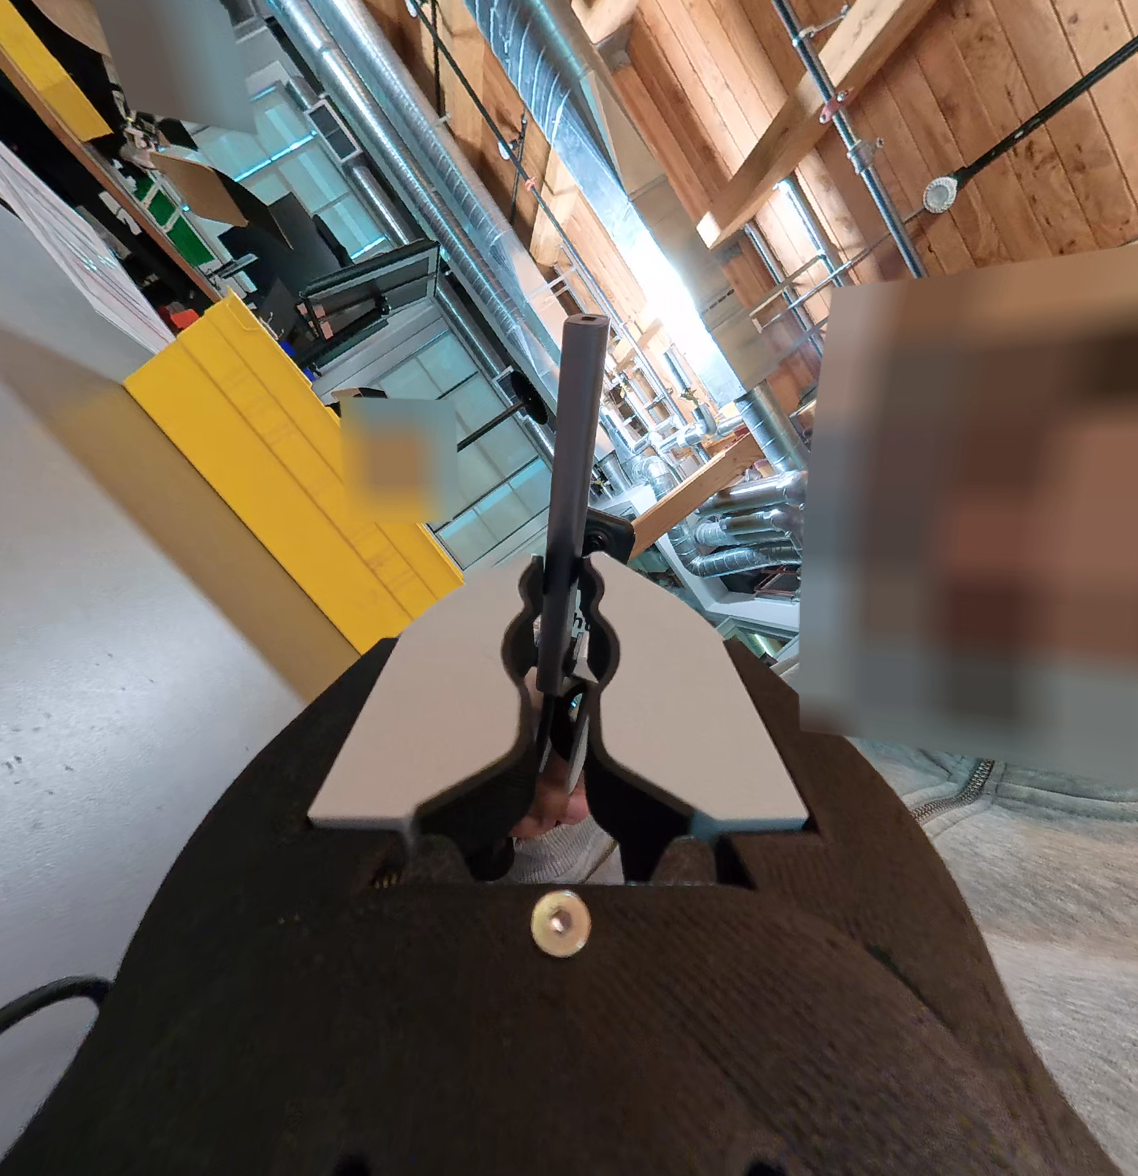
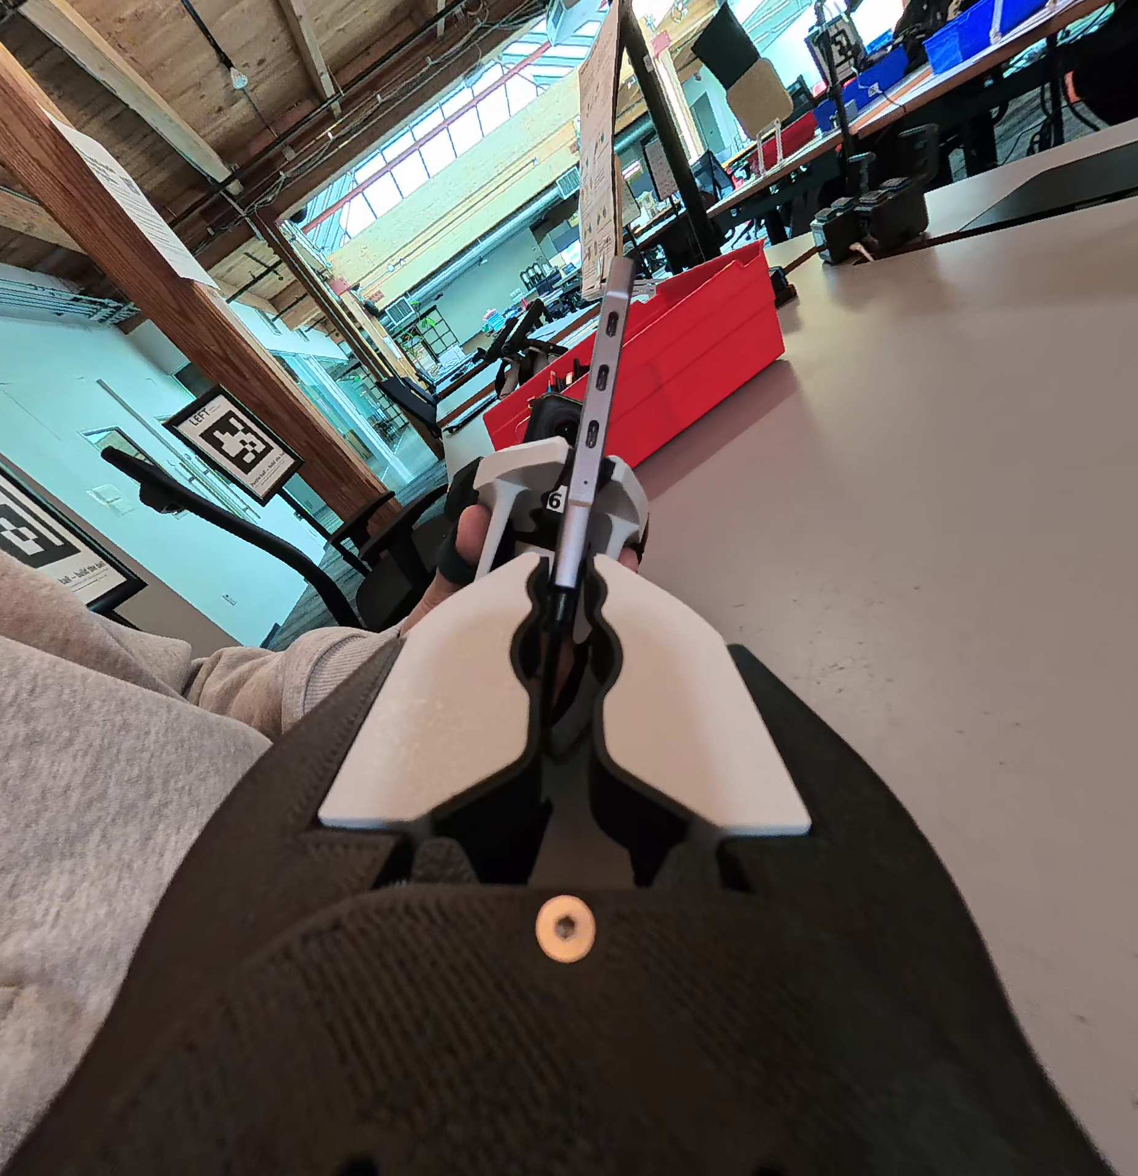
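My right gripper (image 2: pixel 566 566) is shut on the near end of a slim silver-grey hub (image 2: pixel 601 375) with several ports along its edge. The hub sticks up and away over the white table (image 2: pixel 935 509). Just past my fingertips, the left gripper (image 2: pixel 554 490), held in a gloved hand, has its white fingers around the same hub. In the left wrist view, the left gripper (image 1: pixel 563 573) is shut on a slim grey bar (image 1: pixel 573 445), seemingly that hub. It points up toward the wooden ceiling, with a small slot in its far end.
A red bin (image 2: pixel 681 356) stands on the table behind the hub, beside an upright sign board (image 2: pixel 598 159). Black blocks with a cable (image 2: pixel 872 216) sit at the table's far edge. A yellow bin (image 1: pixel 286 458) stands on the table. The person's grey sleeve (image 2: pixel 76 732) is close at left. My left and right fingertips are right by each other.
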The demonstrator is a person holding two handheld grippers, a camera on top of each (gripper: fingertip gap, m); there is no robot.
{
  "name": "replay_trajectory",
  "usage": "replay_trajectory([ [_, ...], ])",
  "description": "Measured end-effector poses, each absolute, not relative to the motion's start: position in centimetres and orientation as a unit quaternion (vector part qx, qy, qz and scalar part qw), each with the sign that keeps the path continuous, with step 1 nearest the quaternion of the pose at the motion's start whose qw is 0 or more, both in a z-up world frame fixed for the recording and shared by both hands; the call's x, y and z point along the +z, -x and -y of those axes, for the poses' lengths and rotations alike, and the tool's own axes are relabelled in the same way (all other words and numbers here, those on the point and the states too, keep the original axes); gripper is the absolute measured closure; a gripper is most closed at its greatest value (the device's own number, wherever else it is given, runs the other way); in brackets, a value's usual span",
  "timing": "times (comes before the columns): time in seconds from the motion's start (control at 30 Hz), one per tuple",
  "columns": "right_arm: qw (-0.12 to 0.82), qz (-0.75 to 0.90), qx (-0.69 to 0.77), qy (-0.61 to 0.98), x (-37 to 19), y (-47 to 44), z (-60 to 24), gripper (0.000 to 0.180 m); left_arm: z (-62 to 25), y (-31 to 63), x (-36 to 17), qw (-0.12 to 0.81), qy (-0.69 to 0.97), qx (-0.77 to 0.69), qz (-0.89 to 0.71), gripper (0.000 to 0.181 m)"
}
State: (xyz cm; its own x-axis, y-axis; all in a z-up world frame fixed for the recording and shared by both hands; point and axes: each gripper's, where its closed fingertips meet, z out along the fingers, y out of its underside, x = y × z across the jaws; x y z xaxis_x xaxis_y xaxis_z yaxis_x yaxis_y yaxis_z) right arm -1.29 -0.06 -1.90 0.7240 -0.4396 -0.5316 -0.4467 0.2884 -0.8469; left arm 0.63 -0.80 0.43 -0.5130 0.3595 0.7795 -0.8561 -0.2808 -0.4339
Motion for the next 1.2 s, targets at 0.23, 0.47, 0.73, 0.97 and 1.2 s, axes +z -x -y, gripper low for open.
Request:
replay_trajectory([
  [0.23,0.717,-0.362,0.008,0.595,-1.6,1.5,-0.1,0.169,0.5,-0.7,0.8,0.404,-0.275,0.757,0.434,0.171],
  [0.47,0.716,-0.365,0.018,0.594,-1.6,1.6,0.0,0.168,0.6,-0.7,0.8,0.395,-0.272,0.759,0.44,0.171],
  [0.73,0.736,-0.367,-0.005,0.569,-0.6,0.8,1.8,0.161,0.3,-2.4,-0.1,0.312,-0.266,0.759,0.506,0.171],
  [0.97,0.747,-0.353,-0.082,0.558,2.0,0.2,2.8,0.162,0.5,-4.7,-1.3,0.266,-0.271,0.744,0.55,0.171],
  [1.2,0.749,-0.238,-0.13,0.605,8.3,0.8,-3.2,0.167,-0.3,-5.8,-1.3,0.288,-0.299,0.747,0.519,0.171],
])
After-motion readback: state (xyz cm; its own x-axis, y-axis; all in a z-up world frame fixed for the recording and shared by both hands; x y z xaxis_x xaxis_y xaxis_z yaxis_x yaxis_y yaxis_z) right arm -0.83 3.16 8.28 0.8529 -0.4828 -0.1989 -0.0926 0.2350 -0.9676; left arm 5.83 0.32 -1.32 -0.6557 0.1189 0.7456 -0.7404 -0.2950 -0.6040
